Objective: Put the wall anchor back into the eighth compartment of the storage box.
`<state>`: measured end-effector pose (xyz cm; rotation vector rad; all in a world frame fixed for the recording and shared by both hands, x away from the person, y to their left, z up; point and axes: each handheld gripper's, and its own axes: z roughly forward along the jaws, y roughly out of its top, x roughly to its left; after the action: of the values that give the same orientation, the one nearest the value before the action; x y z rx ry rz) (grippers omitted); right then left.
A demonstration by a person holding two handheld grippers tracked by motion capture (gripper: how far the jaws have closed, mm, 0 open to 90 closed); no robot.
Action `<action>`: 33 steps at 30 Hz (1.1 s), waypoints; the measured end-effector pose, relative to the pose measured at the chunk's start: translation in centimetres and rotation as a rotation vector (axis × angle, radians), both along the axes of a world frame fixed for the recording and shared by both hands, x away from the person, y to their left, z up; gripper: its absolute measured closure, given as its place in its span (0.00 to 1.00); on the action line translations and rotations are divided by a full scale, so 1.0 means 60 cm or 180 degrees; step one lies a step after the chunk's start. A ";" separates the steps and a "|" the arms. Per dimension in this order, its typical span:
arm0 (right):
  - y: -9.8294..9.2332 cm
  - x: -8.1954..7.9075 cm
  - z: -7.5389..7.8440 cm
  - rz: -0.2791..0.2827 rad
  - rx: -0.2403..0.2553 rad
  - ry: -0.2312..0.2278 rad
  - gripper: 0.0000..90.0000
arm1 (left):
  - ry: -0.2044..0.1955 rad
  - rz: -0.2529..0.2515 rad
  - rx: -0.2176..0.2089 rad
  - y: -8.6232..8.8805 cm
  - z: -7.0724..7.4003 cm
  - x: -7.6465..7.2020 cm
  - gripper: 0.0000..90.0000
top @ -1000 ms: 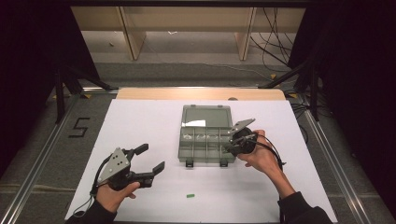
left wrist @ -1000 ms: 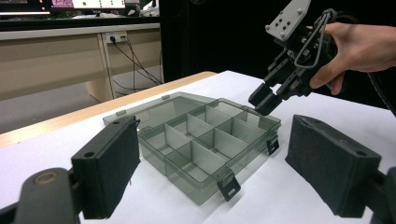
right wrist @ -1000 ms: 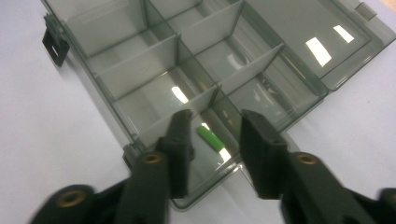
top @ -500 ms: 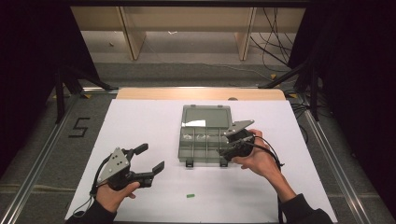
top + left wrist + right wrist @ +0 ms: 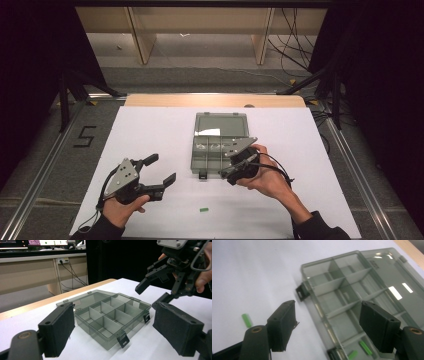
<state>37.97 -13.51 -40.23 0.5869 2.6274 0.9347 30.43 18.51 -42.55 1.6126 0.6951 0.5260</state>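
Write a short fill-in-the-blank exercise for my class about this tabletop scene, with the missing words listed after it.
1. The lid of the clear grey plastic compartment box is ____.
2. The small piece lying loose on the white table is ____ in colour.
3. The jaws of the left gripper are ____.
4. The right gripper is over the box's ____ edge.

Missing words: open; green; open; near

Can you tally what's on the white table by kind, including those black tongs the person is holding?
Clear compartment box, lid open: 1
Small green pieces: 3, one loose on the table, two inside the box
Tongs: 2, left and right, both open
Total: 6
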 end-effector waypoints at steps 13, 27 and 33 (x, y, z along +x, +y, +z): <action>0.051 -0.036 -0.010 0.0473 -0.0115 0.0062 0.35 | -0.0017 -0.0007 -0.0003 0.000 0.000 0.000 0.18; 0.088 -0.064 -0.038 0.0879 -0.0371 0.0236 0.41 | -0.0018 -0.0002 -0.0008 -0.001 0.000 -0.001 0.18; 0.099 -0.072 -0.048 0.0977 -0.0493 0.0323 0.43 | -0.0018 -0.0002 -0.0010 -0.001 0.000 -0.001 0.18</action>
<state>33.63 -7.58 -43.12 0.2005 2.9033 0.7882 30.38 18.44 -42.53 1.6078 0.6910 0.5286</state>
